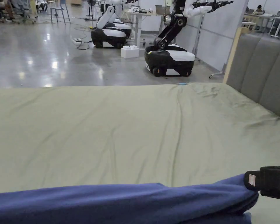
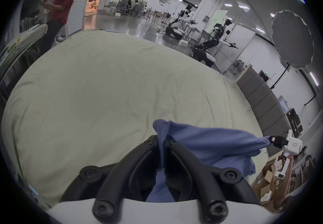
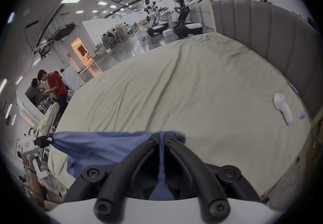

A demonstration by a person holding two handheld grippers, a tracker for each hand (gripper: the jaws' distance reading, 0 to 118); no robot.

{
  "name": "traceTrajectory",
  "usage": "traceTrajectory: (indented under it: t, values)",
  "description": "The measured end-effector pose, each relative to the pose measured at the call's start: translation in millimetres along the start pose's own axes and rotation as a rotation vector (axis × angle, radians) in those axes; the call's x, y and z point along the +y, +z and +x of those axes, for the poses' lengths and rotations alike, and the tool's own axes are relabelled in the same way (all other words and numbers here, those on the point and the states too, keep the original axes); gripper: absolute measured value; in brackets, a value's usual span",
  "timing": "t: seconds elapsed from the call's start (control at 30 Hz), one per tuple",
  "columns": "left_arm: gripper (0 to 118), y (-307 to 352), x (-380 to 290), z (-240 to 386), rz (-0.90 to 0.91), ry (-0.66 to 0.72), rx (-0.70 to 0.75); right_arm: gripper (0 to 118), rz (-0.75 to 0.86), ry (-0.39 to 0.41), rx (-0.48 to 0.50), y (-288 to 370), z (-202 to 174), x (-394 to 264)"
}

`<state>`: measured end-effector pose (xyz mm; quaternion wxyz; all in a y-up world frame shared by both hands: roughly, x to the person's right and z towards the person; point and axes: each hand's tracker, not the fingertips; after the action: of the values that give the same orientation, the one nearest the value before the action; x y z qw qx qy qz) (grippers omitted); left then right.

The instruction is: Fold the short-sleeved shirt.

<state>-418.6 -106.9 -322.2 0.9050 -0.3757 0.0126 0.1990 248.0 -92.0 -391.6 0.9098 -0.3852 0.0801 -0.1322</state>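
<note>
**A:** Both tongs are pinching the blue shirt (image 2: 206,145) right now. Left tongs (image 2: 161,139) are sitting at the bottom centre of the left gripper view with the jaws pressed together on a bunched bit of fabric that's poking up between the tips. Right tongs (image 3: 161,136) are doing the same thing at the bottom centre of the right gripper view, cloth running down between the closed jaws.

**B:** So where's the shirt hanging, exactly?

**A:** It's stretching between the two of them, along the near edge of the bed (image 1: 136,131). In the head view it's showing as a blue band across the bottom of the frame, with the right tongs' black tip (image 1: 267,180) gripping its end at the lower right. In the left gripper view you're seeing the other tongs at the far right, holding the far corner, a hand (image 2: 288,161) wrapping its white handle below. Part of the shirt is drooping down under the taut top edge.

**B:** Anything else lying on the bed?

**A:** A white sock-looking thing (image 3: 283,109) is lying at the right of the right gripper view, near the grey headboard (image 3: 271,35). Can't tell for sure what it is. The sheet is pale green and a bit wrinkled.

**B:** Background?

**A:** Two wheeled robots (image 1: 168,58) are standing on the shiny floor in the upper middle of the head view, and a person in a red top (image 2: 61,4) is standing upper left in the left gripper view.
</note>
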Motion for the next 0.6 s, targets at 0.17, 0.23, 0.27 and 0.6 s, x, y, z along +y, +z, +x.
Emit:
traceTrajectory:
  t: [0.17, 0.23, 0.27, 0.6]
  values:
    - [8, 11.7, -73.4, -31.8, -0.085, 0.083, 0.009, 5, -0.076, -0.071, -0.053, 17.5, 15.4, -71.2]
    - [8, 5.2, -101.0, -46.1, -0.133, 0.135, 0.027, 5, -0.120, -0.116, -0.088, 10.6, 23.3, -94.4]
    - [8, -0.7, -112.0, -53.2, -0.154, 0.153, 0.047, 5, -0.133, -0.130, -0.106, 4.6, 27.0, -105.1]
    - [14, -29.3, -143.0, -43.5, -0.160, 0.158, 0.148, 51, -0.090, -0.073, -0.225, -44.8, 28.9, -152.1]
